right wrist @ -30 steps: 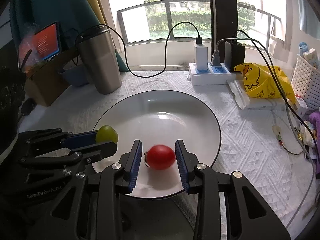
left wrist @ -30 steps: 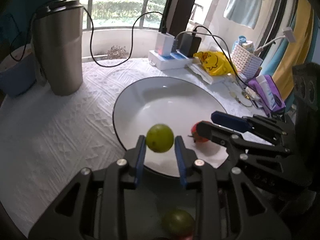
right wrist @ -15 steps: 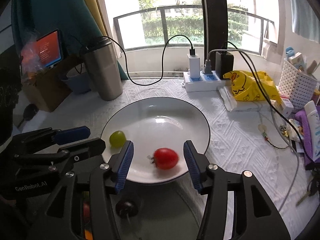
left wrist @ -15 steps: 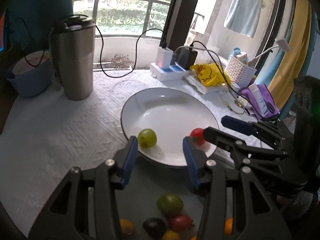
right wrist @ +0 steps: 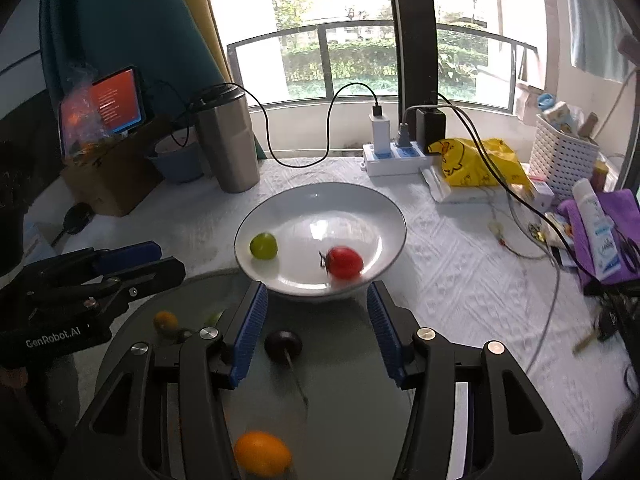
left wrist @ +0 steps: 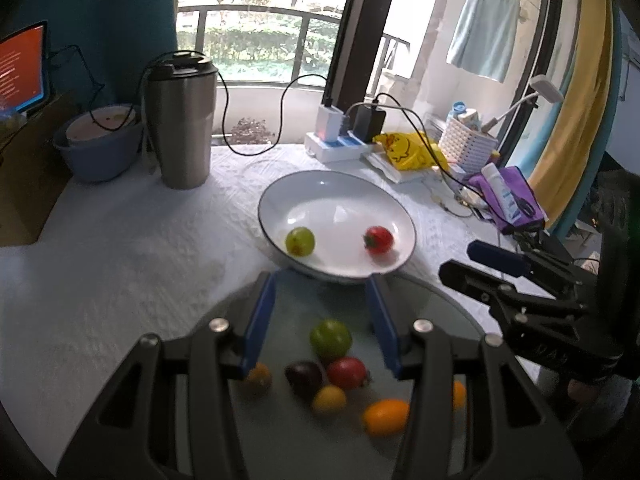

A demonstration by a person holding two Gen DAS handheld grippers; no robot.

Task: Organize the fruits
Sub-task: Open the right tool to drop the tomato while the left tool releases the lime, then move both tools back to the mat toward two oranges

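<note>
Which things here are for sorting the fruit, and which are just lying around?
For the job: white plate, green fruit, red tomato, grey tray of more fruit, both open grippers.

Lying about: steel tumbler, power strip, yellow bag, white basket.

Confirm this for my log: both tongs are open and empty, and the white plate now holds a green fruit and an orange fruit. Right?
One detail is wrong. The white plate holds a green fruit and a red tomato, not an orange fruit; the right wrist view shows it. The left tongs and right tongs are indeed open and empty.
</note>
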